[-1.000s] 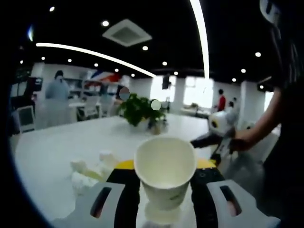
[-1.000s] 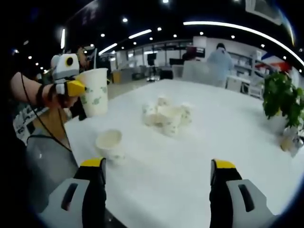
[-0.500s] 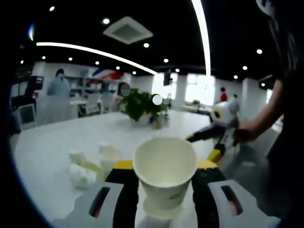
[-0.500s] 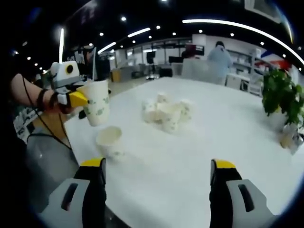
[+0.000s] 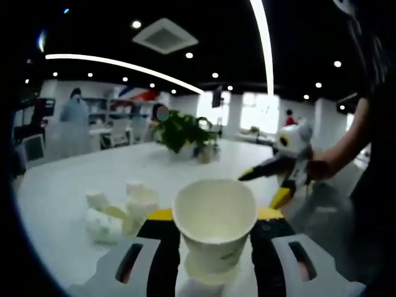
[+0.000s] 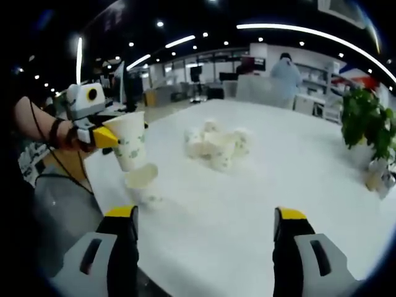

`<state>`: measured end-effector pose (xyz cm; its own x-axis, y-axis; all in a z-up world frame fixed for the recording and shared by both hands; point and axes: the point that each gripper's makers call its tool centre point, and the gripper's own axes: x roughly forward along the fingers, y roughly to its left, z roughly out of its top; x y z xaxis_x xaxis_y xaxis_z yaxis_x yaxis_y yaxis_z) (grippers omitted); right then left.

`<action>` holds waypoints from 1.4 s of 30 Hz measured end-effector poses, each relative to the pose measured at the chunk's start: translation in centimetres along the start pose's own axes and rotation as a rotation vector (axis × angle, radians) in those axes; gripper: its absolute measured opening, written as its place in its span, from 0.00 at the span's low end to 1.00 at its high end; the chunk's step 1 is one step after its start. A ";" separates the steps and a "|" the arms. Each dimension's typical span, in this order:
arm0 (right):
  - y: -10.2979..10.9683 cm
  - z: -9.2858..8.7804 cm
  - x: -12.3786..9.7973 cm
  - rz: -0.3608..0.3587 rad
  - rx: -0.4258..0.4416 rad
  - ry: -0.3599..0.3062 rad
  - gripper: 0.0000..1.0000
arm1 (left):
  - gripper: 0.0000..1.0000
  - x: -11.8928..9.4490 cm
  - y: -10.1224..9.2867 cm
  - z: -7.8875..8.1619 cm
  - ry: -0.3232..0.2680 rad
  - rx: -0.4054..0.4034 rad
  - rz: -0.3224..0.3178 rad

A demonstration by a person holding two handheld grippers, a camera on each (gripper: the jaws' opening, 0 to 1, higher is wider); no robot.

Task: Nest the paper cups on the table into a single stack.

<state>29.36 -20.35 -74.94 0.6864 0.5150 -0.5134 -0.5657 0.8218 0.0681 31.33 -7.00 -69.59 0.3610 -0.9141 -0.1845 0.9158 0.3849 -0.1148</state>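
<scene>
Cup (image 5: 215, 232), white paper, mouth up, clamped between the left gripper (image 5: 213, 260) jaws in the left gripper view; loose cups (image 5: 117, 210) lie heaped on the table (image 5: 55, 192) left of it, a potted plant (image 5: 180, 131) beyond. Right gripper view: the right gripper (image 6: 204, 247) jaws stand wide apart, holding nothing. Held cup (image 6: 130, 141) hangs tilted just above a second cup (image 6: 141, 177) standing on the table (image 6: 260, 185), the heap (image 6: 216, 146) farther along.
</scene>
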 end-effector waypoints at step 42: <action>-0.4 -0.3 -0.6 0.004 0.003 0.012 0.87 | 0.48 0.8 0.2 -4.3 0.100 0.025 0.030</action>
<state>29.00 -21.04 -74.96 0.6782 0.5156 -0.5237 -0.5673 0.8203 0.0730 31.09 -7.11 -74.01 0.3700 -0.8844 -0.2844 0.9094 0.4075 -0.0839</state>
